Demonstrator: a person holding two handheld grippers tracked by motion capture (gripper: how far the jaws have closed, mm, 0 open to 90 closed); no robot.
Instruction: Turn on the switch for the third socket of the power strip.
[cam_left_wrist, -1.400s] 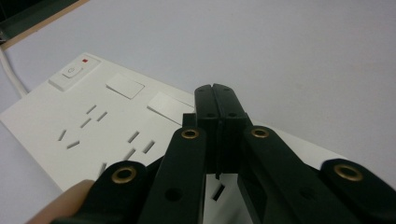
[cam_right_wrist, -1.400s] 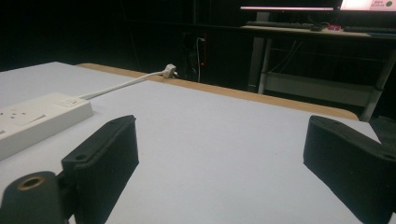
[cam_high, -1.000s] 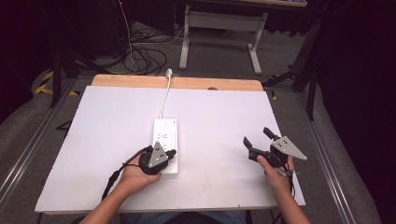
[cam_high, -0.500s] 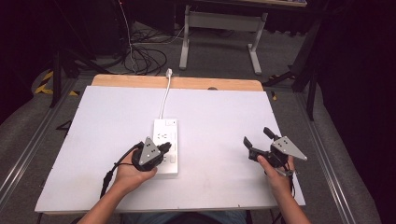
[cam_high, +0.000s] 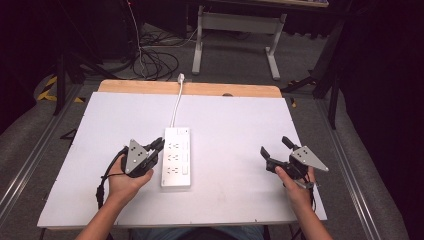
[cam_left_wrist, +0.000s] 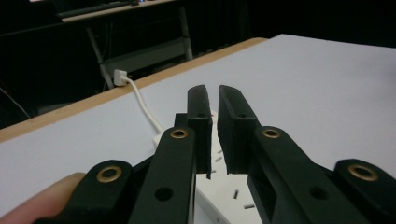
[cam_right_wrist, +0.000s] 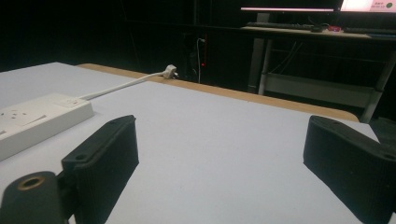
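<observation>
The white power strip (cam_high: 176, 156) is lying just left of centre in the high view, its cord (cam_high: 175, 101) running up to the plug (cam_high: 181, 77) at the counter's (cam_high: 240, 200) wooden edge. The left gripper (cam_high: 156, 146), at lower left beside the strip, is nearly pressed together and pinching nothing, its jaws having just been opening slightly. The right gripper (cam_high: 274, 148), lower right, is spread and resting well apart. For any press on the strip, the left tip should be coming down squarely while the right is steadying the body.
</observation>
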